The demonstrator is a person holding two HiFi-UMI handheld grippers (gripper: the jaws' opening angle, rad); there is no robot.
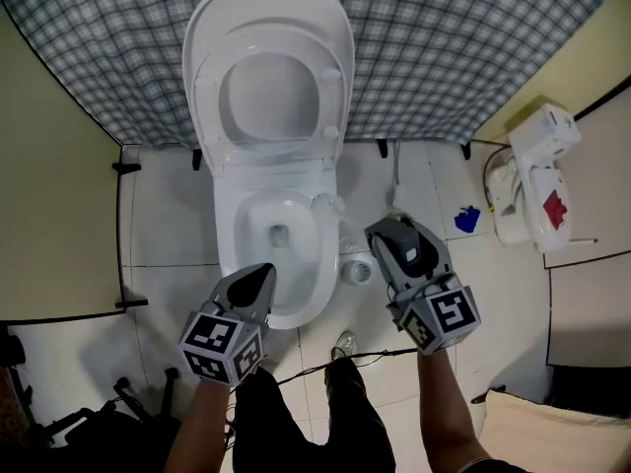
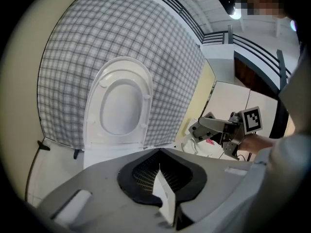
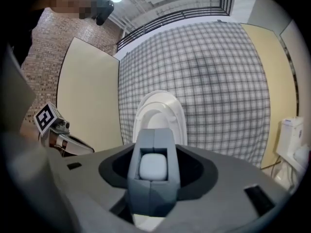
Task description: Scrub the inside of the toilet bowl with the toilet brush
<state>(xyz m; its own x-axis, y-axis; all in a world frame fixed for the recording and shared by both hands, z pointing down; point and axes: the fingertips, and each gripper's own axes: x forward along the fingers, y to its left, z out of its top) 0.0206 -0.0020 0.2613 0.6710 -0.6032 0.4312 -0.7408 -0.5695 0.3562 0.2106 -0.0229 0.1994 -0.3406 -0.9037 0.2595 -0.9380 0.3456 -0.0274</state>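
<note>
Looking down through the head view, I've got the bowl (image 1: 246, 227) dead centre, with the lid (image 1: 266, 18) and seat (image 1: 333, 92) both tipped up against a checked cloth (image 1: 463, 47). My left hand-held gripper (image 1: 261, 276) hangs over the bowl's front-left rim, clenched on nothing, tips meeting in a point. My right hand-held gripper (image 1: 377, 231) is off the bowl's right side and reads as released to me. A gray block with a pale pad fills the middle of its own view, and I take that for gripper parts. As for the brush (image 1: 356, 269), my best bet is the round pale thing on the floor (image 1: 168, 215) just right of the bowl. Neither gripper has it.
</note>
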